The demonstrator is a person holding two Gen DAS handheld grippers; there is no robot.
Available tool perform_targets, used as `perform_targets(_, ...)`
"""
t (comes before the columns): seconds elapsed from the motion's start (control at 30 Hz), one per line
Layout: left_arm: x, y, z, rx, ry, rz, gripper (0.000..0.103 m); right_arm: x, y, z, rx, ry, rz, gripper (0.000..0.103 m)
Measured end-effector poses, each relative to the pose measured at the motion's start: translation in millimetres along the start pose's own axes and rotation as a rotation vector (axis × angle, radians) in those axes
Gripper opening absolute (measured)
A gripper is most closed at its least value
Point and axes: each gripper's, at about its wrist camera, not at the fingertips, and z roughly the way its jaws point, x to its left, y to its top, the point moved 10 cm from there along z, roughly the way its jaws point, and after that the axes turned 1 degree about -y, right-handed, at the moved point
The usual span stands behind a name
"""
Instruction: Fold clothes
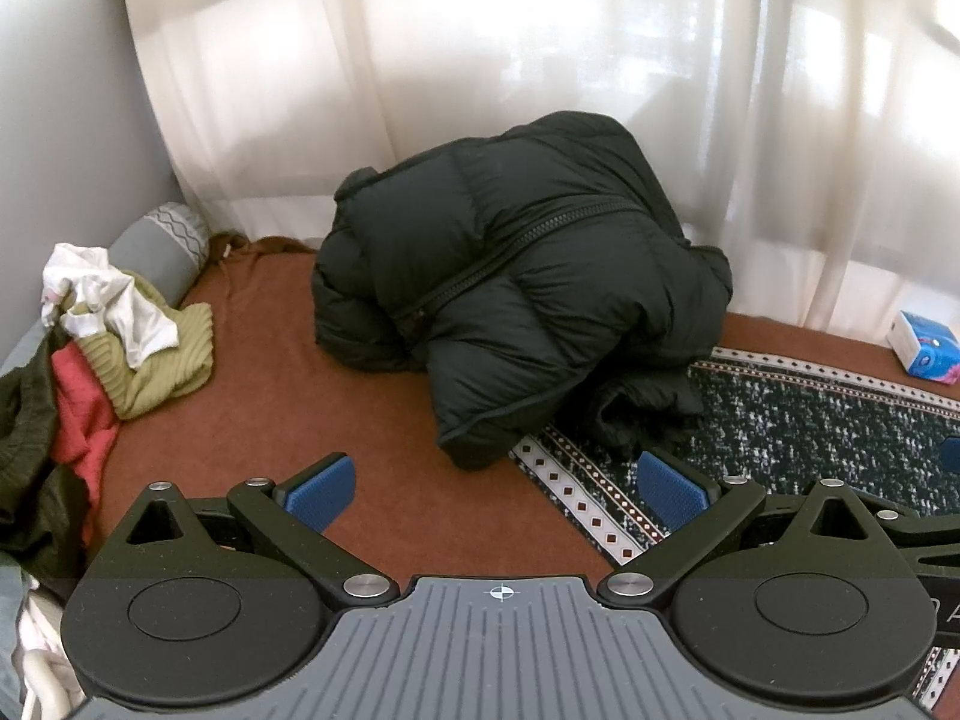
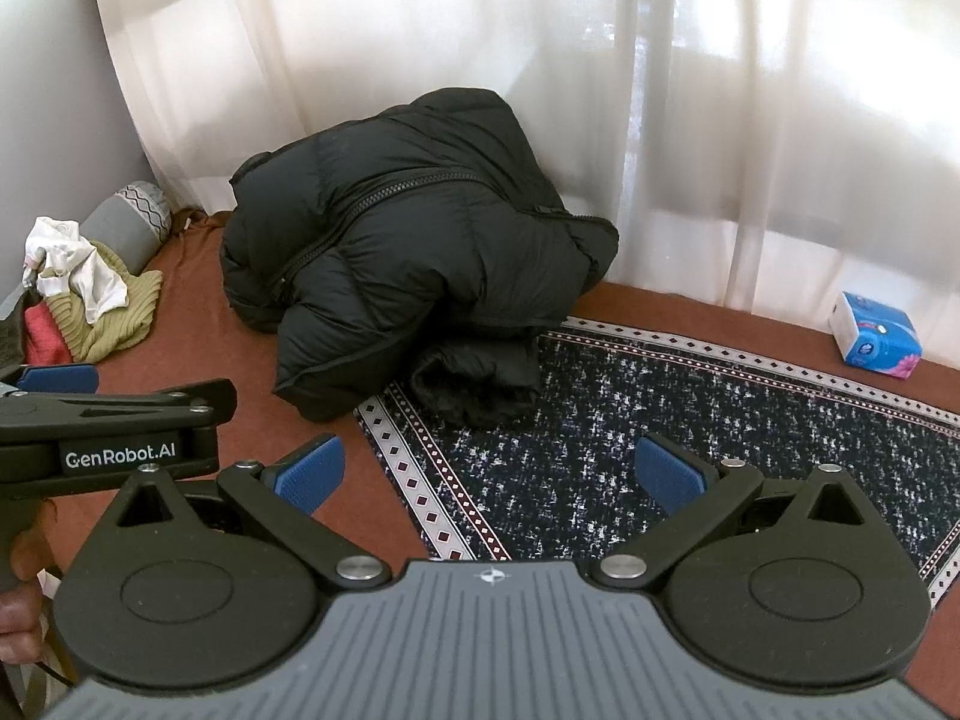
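Left hand-held gripper (image 1: 498, 492) hangs spread wide, blue pads (image 1: 321, 492) well apart, nothing between them, poised over the rust-brown blanket (image 1: 270, 372) just short of the jacket. Right hand-held gripper (image 2: 489, 474) is the same story: released, empty, hovering over the patterned rug (image 2: 720, 420). In the right wrist view the left tool's black body sits just beside it at the left edge, so the two are close together, side by side.

Straight ahead of both is a black puffer jacket (image 1: 516, 276), bunched in a tall, rounded heap against the sheer white curtain (image 1: 540, 60). It straddles the blanket and the near corner of the rug, zipper (image 1: 510, 246) running diagonally across the top, and one padded part (image 1: 480, 414), probably a sleeve or a front edge, drooping toward the grippers. A darker crumpled fold (image 2: 474, 384) lies on the rug underneath.

My read on handling: bulky but light, very soft, springy with trapped air, and that shiny shell looks slippery. A shallow pinch on a puffy panel would likely slide off. Better bets are the firmer lines, such as the hem or cuff end of that near padded part, or the seam along the zipper, with the pads biting deep. Expect it to puff back up, so it will want spreading flat and pressing down before any fold holds.

Off to the left waits a pile of clothes (image 1: 120, 348), white, olive and red, next to a grey bolster (image 1: 162, 240). A blue tissue pack (image 2: 876, 336) sits far right, well clear.
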Motion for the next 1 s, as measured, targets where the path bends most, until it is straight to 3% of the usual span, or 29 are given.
perform_targets(1.0, 1.3, 0.6, -2.3, 0.000, 0.001, -0.002, 0.103, 0.9, 0.6, -2.3, -0.001, 0.009, 0.002, 0.103)
